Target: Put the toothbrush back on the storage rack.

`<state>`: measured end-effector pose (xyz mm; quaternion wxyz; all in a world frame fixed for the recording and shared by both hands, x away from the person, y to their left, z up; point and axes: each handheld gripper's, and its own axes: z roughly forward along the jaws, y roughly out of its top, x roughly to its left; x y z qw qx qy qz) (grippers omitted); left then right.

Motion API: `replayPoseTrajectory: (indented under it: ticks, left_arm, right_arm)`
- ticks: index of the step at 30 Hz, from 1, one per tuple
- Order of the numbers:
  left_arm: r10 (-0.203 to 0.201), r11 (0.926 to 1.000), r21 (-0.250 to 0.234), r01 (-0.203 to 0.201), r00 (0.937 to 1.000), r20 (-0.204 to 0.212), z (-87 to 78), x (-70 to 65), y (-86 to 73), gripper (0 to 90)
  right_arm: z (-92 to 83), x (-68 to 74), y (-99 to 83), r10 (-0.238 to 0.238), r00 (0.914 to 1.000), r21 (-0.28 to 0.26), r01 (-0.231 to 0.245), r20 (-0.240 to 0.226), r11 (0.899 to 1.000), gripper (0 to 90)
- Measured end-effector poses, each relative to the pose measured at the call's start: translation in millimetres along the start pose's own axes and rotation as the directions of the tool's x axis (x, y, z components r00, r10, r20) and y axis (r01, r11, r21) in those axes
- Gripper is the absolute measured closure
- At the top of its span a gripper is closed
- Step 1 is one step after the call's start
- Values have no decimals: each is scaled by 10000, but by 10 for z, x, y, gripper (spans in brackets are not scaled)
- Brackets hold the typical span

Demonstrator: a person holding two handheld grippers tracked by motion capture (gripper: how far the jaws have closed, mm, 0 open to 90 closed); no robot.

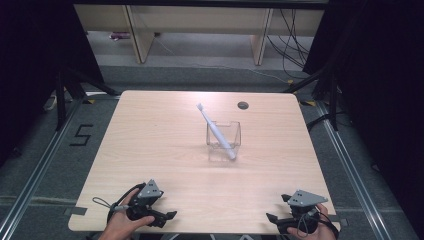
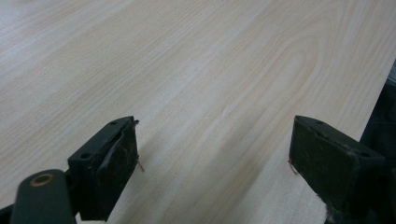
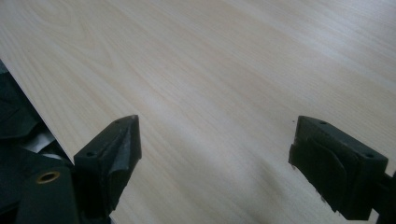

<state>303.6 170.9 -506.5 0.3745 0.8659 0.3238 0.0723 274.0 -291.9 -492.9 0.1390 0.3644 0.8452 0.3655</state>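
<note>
Both grippers spread, empty, at my bench (image 1: 150, 150) edge. Toothbrush (image 1: 216, 131) leans in the clear cup (image 1: 223, 141), head tilted far-left; right gripper (image 1: 272, 218) slightly nearer than left gripper (image 1: 170, 216).

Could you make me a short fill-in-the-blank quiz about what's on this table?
1. The toothbrush leans inside a clear ____.
2. The left claw and the right claw both have their jaws ____.
3. Both claws sit near the table's ____ edge, apart from the toothbrush.

Missing words: cup; open; near
</note>
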Motion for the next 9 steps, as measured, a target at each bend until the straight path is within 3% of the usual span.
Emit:
replayPoseTrajectory:
  ticks: [1,2,4,9]
  left_arm:
    - [-8,10000,-9,8,10000,0,1,0,0,149]
    - [-46,10000,-19,46,10000,39,-1,-7,1,149]
    - [91,10000,9,-91,9999,78,-5,-5,4,149]
    - [68,10000,35,-68,9999,114,-5,-7,2,149]
  right_arm:
    - [-15,4,-2,156,9999,104,-156,57,9998,162]
    - [-18,-9,-3,-24,9999,43,23,168,10000,163]
    - [-16,-8,-9,156,9999,145,-156,27,9998,162]
    - [-7,-21,-16,-29,9999,19,29,98,10000,163]
